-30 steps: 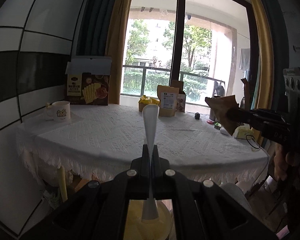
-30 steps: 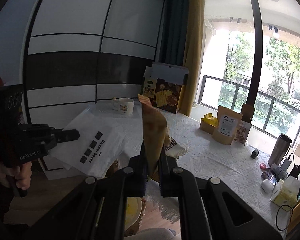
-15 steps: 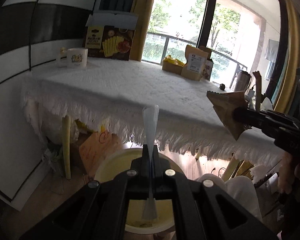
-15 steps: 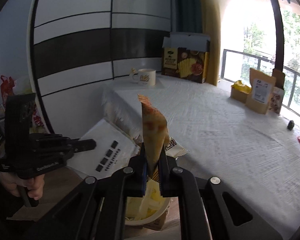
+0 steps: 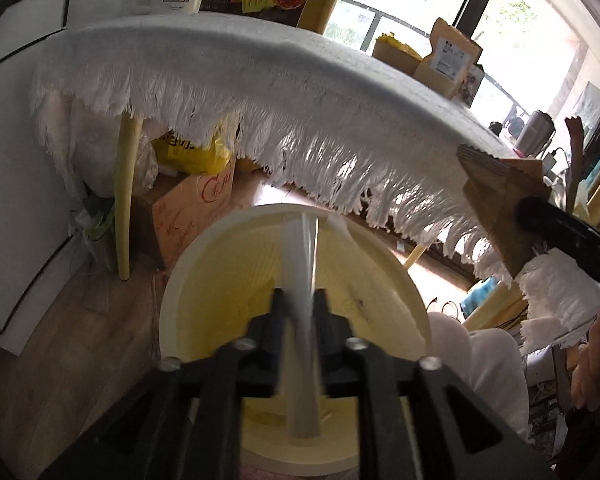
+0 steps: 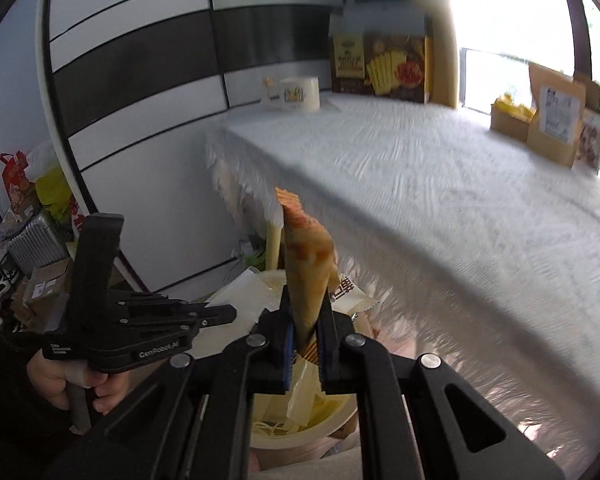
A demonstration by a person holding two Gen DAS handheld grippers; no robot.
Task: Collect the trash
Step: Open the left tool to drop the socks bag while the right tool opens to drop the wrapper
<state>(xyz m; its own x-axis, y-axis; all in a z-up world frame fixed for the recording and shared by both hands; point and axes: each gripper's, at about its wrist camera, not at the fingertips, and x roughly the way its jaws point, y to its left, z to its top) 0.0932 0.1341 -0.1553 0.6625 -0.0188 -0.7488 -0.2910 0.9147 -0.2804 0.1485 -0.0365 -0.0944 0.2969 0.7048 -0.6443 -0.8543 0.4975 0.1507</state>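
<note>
Holding two pieces of trash over the bin [image 5: 188, 280], I am looking first at the thin white plastic bag [image 5: 300, 264] pinched edge-on in my left hand-held gripper [image 5: 299, 300]. It is standing up as a narrow blurred strip directly above the open cream bin. I am judging it to be very light, limp and rather slippery, so a grip near one edge is enough, and it is likely to flutter rather than drop straight once let go. The left jaws are pressed nearly together on it, with only the film between them.

In my right hand-held gripper [image 6: 303, 326] I am gripping an orange-brown snack wrapper [image 6: 306, 264] by its lower end, its serrated top edge pointing upward. It is looking crinkly and a little stiffer than the bag, still almost weightless and easy to crush. Those jaws are also closed on it, with a narrow gap set by the folded wrapper. It is hanging above the bin's rim, where other wrappers are already lying inside.

Beyond the bin, the worktop [image 6: 440, 184] with its white fringed cloth is carrying a mug [image 6: 298, 94], a cracker box [image 6: 380, 68] and paper pouches [image 6: 556, 124]. Under it, a cardboard box [image 5: 192, 208] is sitting on the floor.
</note>
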